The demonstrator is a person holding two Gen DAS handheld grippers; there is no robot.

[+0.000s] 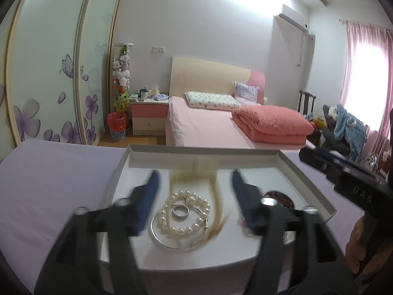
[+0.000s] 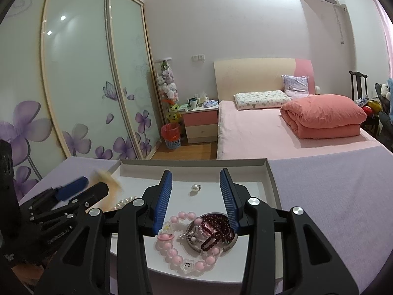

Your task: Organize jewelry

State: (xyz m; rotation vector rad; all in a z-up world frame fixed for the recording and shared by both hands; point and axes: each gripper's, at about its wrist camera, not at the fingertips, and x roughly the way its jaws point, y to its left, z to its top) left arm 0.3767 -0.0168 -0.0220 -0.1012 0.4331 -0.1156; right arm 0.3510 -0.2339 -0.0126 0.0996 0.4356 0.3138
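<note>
Both grippers hovered over the white tray (image 2: 273, 184). Left gripper (image 1: 194, 191): jaws wide apart, empty, above the pearl bracelet (image 1: 186, 212) and silver ring (image 1: 181, 212). Right gripper (image 2: 196, 196): jaws wide apart, empty, above the pink bead bracelet (image 2: 186, 245) and dark red beads (image 2: 217, 228).

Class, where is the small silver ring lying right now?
In the left wrist view, the silver ring lies in the white tray, encircled by the pearl bracelet, between the open left gripper fingers.

Tray floor: bare white patch around the loose pearl (image 2: 194, 187) is left open between the beaded bracelets and the far wall of the tray (image 2: 196, 163)
Left side: crowded by the pearl bracelet (image 1: 186, 212); a blond hair strand (image 1: 213, 196) is draped across it
Right side: purple tablecloth (image 2: 319, 196) is left bare
</note>
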